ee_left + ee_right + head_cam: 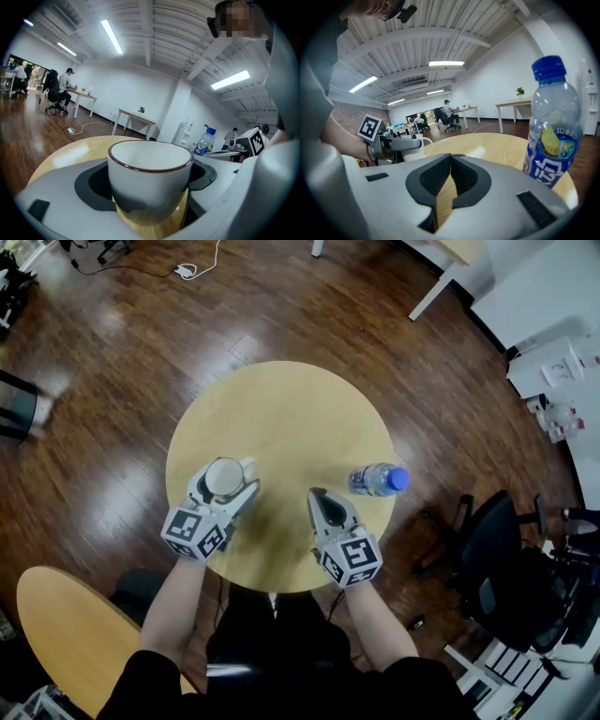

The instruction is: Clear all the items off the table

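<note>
Grips the cup (150, 178) in the left gripper (231, 480) at the left side of the table (281, 409) (seemingly ready to carry off). Holds the right gripper (320, 497) closed and empty; must open it for the bottle (378, 479) at the table's right edge.

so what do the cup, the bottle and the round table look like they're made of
Cup: likely glazed ceramic, white and glossy with a thin brown rim.
Bottle: clear plastic by the look, with a see-through wall, blue cap and printed label.
Table: pale wood or wood-look laminate with faint grain and a soft sheen; can't tell which.
</note>
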A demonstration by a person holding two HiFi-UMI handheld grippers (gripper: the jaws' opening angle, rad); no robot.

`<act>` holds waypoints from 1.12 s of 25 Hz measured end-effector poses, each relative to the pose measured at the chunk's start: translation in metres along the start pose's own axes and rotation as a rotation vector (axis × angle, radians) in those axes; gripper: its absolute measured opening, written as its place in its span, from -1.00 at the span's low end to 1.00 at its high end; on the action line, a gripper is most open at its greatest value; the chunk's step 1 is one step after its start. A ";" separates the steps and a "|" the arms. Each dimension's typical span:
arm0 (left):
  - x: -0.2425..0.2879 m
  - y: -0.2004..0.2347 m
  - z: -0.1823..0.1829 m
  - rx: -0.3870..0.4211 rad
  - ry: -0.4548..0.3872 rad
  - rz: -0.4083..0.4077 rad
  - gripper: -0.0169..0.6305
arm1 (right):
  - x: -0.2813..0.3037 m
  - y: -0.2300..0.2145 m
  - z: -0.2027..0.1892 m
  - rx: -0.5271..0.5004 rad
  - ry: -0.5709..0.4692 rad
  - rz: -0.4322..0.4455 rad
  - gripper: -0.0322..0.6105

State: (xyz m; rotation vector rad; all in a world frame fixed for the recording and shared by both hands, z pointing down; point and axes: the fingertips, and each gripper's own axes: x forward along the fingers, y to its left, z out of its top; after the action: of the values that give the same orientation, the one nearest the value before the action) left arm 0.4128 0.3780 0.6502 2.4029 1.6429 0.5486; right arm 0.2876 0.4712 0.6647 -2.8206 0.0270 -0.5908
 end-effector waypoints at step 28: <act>0.027 0.001 -0.033 0.246 -0.003 0.028 0.32 | 0.035 0.004 -0.025 -0.007 0.068 0.013 -0.88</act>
State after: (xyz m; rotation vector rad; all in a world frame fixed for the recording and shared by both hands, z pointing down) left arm 0.4092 0.4010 0.6857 2.5987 1.7707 0.3647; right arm 0.3094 0.4588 0.6997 -2.8042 0.0606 -0.6847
